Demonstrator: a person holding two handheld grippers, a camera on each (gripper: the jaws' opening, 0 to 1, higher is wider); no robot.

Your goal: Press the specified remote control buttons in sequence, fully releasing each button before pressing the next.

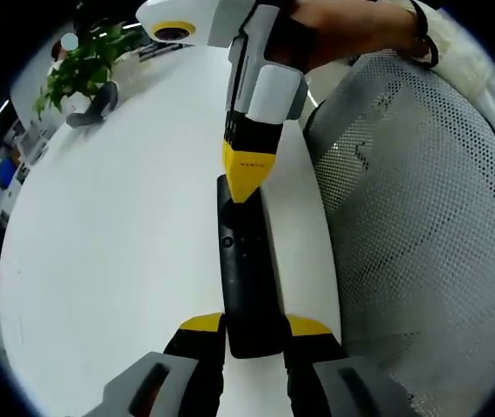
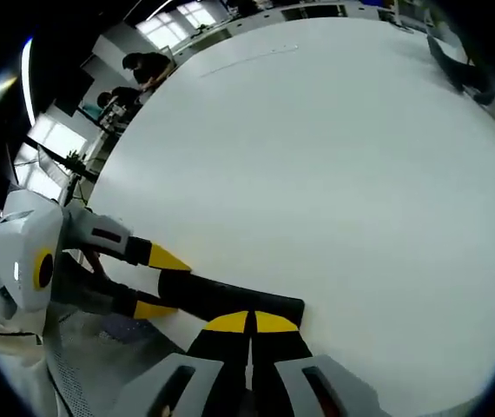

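A long, slim black plastic remote control (image 1: pixel 246 278) lies on the broad white desk (image 1: pixel 117 261), close to its edge. The left gripper (image 1: pixel 253 328) has its yellow-tipped jaws clamped on the near end of the remote, one on each side. The right gripper (image 1: pixel 246 178) comes in from the top of the left gripper view, held by a person's hand (image 1: pixel 352 30), its yellow tips pinched together to a point on the far end of the remote; whether it actually presses a button there is hard to tell. In the right gripper view those jaws (image 2: pixel 249 323) are closed with nothing between them, right at the remote's end (image 2: pixel 230 300), and the left gripper (image 2: pixel 156 282) grips the other end.

A grey mesh chair back (image 1: pixel 421 217) stands just beside the desk edge. Well away across the desk sit a green leafy potted plant (image 1: pixel 82 69) and a small grey curved object (image 1: pixel 95 109).
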